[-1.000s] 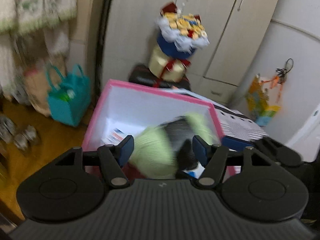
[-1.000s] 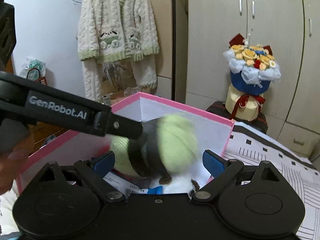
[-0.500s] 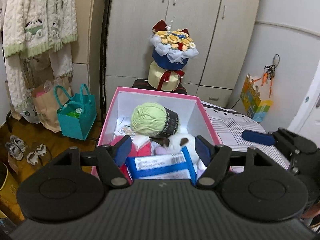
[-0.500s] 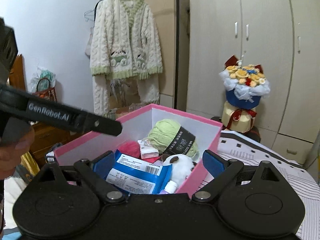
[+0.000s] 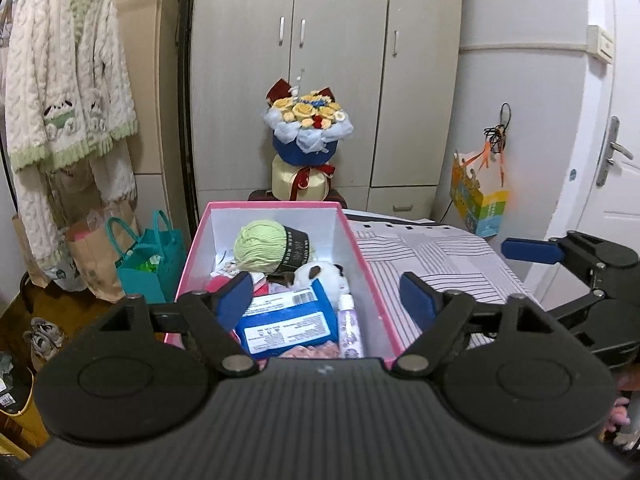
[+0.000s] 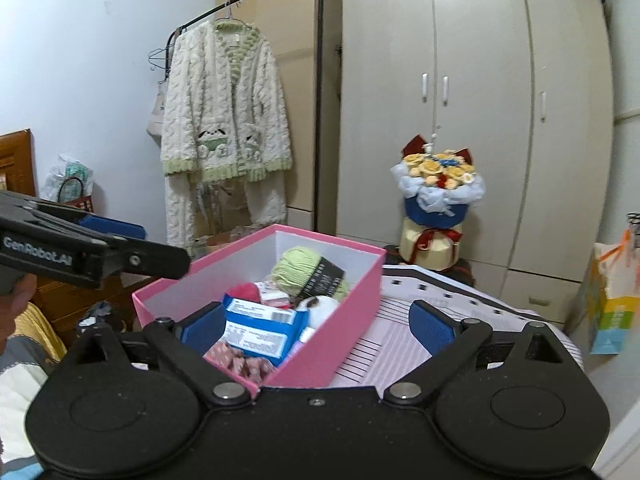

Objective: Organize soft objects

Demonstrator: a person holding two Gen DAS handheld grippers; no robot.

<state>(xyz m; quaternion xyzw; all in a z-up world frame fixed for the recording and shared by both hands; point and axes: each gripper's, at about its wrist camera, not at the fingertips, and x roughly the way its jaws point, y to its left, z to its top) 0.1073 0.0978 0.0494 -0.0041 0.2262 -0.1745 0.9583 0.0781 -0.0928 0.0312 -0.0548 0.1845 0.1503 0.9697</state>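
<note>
A pink box [image 5: 362,256] [image 6: 340,332] with white inner walls stands on a striped bedsheet [image 5: 432,252] [image 6: 400,320]. Inside lie a green yarn ball [image 5: 260,246] [image 6: 298,268] with a black band, a white plush toy [image 5: 324,274] [image 6: 320,308], a blue packet [image 5: 286,322] [image 6: 260,328], a small bottle [image 5: 350,330] and pink fabric [image 6: 240,360]. My left gripper [image 5: 326,300] hangs above the box's near end, its jaws opening with nothing between the pads. The right gripper [image 6: 316,326] is open and empty over the box's right rim.
A flower bouquet [image 5: 306,128] [image 6: 438,184] stands on a dark stool before the wardrobe [image 5: 332,60]. A knitted cardigan [image 6: 224,108] hangs on a rack at left. A teal bag [image 5: 148,256] and paper bag [image 5: 94,256] sit on the floor. A door [image 5: 616,160] is at right.
The yarn ball left the left gripper and dropped into the box, where it now rests. Both grippers pulled back and up from the box, and the left jaws spread wider.
</note>
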